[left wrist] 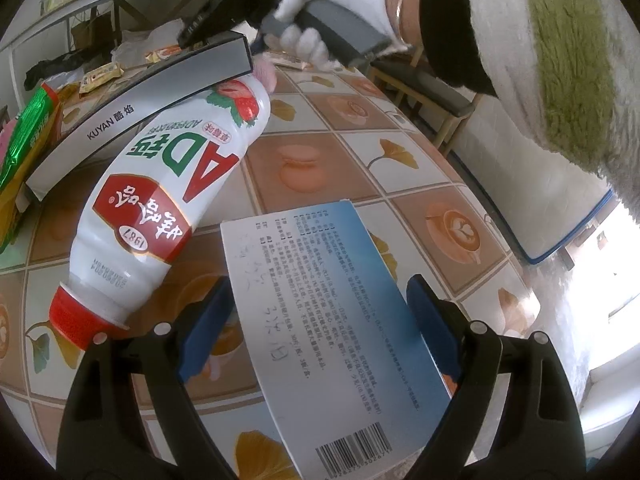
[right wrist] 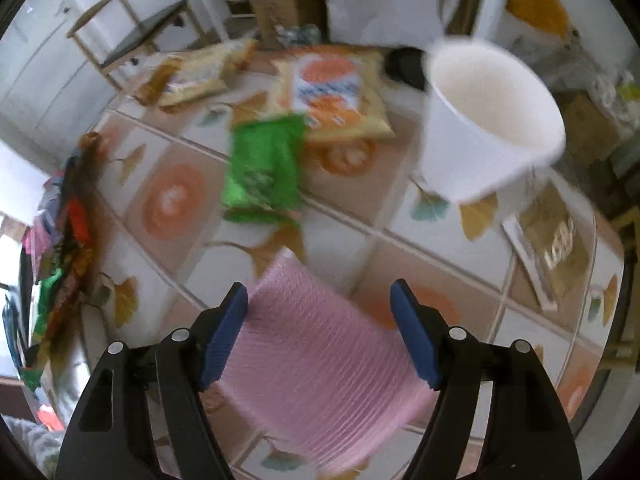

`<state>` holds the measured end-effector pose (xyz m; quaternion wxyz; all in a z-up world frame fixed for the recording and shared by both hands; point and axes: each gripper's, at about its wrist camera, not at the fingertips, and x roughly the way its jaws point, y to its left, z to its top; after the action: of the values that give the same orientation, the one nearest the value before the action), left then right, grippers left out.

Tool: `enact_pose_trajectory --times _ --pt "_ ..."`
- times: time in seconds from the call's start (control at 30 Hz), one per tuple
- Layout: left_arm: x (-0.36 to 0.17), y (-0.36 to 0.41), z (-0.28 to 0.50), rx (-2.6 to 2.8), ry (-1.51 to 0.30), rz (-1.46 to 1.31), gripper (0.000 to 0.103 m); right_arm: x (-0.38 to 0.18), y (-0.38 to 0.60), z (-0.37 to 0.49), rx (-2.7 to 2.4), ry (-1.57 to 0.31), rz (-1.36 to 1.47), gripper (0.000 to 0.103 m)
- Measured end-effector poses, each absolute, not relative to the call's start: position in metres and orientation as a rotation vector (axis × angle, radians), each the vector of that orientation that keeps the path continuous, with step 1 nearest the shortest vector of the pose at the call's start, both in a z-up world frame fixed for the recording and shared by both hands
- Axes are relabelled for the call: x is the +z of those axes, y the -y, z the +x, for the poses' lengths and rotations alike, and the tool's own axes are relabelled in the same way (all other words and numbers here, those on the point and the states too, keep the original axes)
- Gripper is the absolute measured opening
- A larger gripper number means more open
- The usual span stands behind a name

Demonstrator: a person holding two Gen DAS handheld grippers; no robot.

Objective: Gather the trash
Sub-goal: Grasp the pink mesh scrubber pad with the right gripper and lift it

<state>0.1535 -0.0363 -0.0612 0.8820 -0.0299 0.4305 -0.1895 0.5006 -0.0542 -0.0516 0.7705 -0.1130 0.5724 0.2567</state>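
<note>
My left gripper [left wrist: 320, 316] is shut across the width of a white and blue medicine box [left wrist: 320, 300], which it holds tilted over the tiled table [left wrist: 420, 168]. Left of it lies a white AD milk bottle [left wrist: 172, 184] with a red cap, partly behind the left finger. In the right wrist view, blurred by motion, my right gripper [right wrist: 320, 320] points steeply down with a pink ribbed piece [right wrist: 320, 368] between its fingers. That piece meets the left pad, and a gap shows at the right pad's tip. A white-gloved hand [left wrist: 332, 4] holds this gripper at the far end of the table.
A long black and grey box [left wrist: 132, 120] lies beyond the bottle, a green packet [left wrist: 28, 136] left of it. Ahead of the right gripper are a green snack bag [right wrist: 264, 168], an orange bag [right wrist: 332, 92] and a white paper cup [right wrist: 492, 120]. Wrappers [right wrist: 68, 240] pile at the left edge.
</note>
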Motion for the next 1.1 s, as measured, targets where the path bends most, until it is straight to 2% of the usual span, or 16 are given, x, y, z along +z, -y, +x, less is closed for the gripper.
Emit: enact_pose_trajectory --times 0.1,0.3,0.63,1.1 --pt "-0.061 0.035 0.155 -0.400 -0.897 -0.076 0.084 -0.060 0.080 0.496 0.495 -1.242 -0.232 0.071" --pt "-0.061 0.035 0.155 -0.394 -0.890 -0.082 0.084 -0.060 0.158 0.472 0.394 -1.189 -0.024 0.071" --pt "-0.061 0.036 0.155 -0.369 -0.886 -0.093 0.084 -0.060 0.247 0.385 0.280 -1.097 0.188 0.071" --pt "-0.062 0.034 0.157 -0.341 -0.883 -0.103 0.084 -0.066 0.245 0.301 0.250 -1.066 0.386 0.071"
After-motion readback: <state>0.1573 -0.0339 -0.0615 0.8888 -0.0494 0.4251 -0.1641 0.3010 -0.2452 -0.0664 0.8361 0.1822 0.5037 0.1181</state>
